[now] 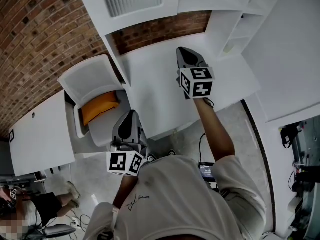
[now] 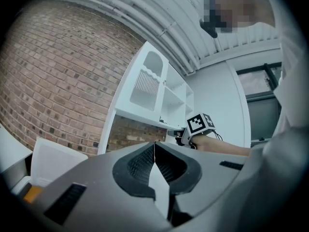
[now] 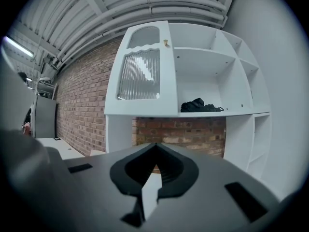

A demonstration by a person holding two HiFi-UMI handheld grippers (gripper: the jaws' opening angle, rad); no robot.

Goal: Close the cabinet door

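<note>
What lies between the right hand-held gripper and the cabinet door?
Nothing: in the right gripper view, the stretch from right hand-held gripper to cabinet door is bare.

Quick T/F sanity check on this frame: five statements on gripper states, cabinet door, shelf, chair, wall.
1. The left gripper and right gripper both have their jaws shut with nothing between them. True.
2. The right gripper touches the cabinet door. False: it hangs over the desk, apart from the door.
3. A dark bundle lies on an open shelf beside the door. True.
4. The chair has a blue cushion. False: the cushion is orange.
5. The wall beside the cabinet is white tile. False: it is brick.
</note>
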